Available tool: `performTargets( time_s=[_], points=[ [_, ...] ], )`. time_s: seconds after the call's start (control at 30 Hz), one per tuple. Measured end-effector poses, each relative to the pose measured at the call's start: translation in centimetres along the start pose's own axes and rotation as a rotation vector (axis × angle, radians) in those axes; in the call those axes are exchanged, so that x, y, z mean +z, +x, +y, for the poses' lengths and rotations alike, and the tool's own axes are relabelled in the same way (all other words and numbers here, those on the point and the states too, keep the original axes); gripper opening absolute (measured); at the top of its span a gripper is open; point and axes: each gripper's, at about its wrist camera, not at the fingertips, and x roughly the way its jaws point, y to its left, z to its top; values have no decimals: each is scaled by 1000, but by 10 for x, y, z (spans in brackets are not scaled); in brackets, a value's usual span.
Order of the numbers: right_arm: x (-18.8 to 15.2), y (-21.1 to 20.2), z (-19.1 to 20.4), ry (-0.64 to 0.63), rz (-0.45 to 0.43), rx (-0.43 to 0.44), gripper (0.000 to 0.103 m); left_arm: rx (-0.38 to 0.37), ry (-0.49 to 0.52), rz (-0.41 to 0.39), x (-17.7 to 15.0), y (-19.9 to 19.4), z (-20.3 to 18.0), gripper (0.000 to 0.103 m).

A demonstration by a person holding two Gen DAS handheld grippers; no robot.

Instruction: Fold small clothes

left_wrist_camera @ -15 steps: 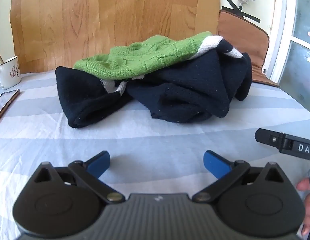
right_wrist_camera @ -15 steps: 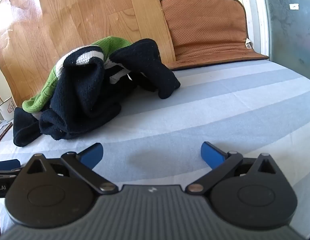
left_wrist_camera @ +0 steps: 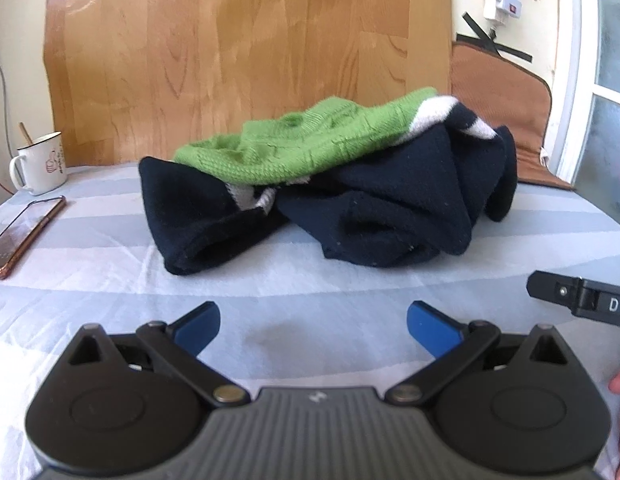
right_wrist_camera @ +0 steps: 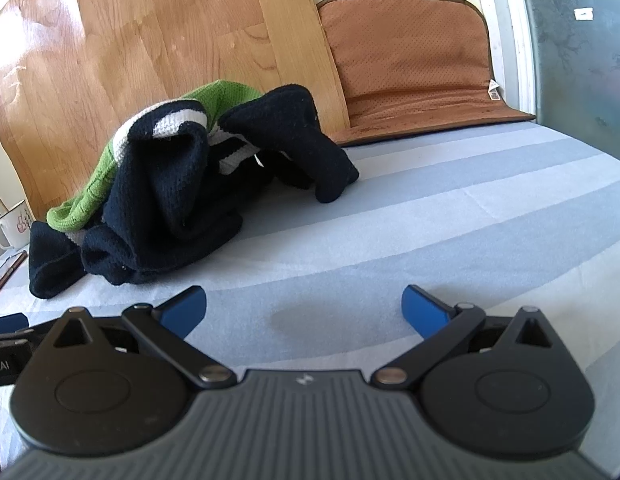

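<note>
A crumpled knit garment (left_wrist_camera: 350, 200), navy with a green panel and white stripes, lies in a heap on the striped blue-and-white cloth (left_wrist_camera: 109, 272). In the right wrist view the same garment (right_wrist_camera: 169, 200) sits at the left. My left gripper (left_wrist_camera: 313, 328) is open, short of the heap, with nothing between its blue pads. My right gripper (right_wrist_camera: 303, 312) is also open and empty, to the right of the heap over bare cloth. Part of the right gripper (left_wrist_camera: 582, 300) shows at the left view's right edge.
A white mug (left_wrist_camera: 41, 164) and a phone (left_wrist_camera: 21, 236) lie at the left. A wood-patterned board (left_wrist_camera: 249, 52) leans behind the heap. A brown mat (right_wrist_camera: 410, 64) stands at the back right, beside a window frame (left_wrist_camera: 574, 80).
The left wrist view has shifted a little right and back, so the phone and mug show more fully. The heap lies as before. Both grippers stay open.
</note>
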Motion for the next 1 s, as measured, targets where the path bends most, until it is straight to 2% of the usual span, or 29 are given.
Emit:
performTargets(
  time_s=[0.1,0.13,0.23,0.4,1.0],
  points=[
    [0,-1,-1,1,-2,2,103,6,-12,3,1,0,2,103],
    [0,0,0,1,-1,2,103,10,-14,42,0,1,1,103],
    [-1,0,0,1,2,6,103,11,-10,48,0,2,0,103],
    [-1,0,0,-2,5,13,103,12,9,10,-2,1,-1,103],
    [-1,1,1,0,6,15,103,-15,12,0,-3,0,-2,103]
  ],
)
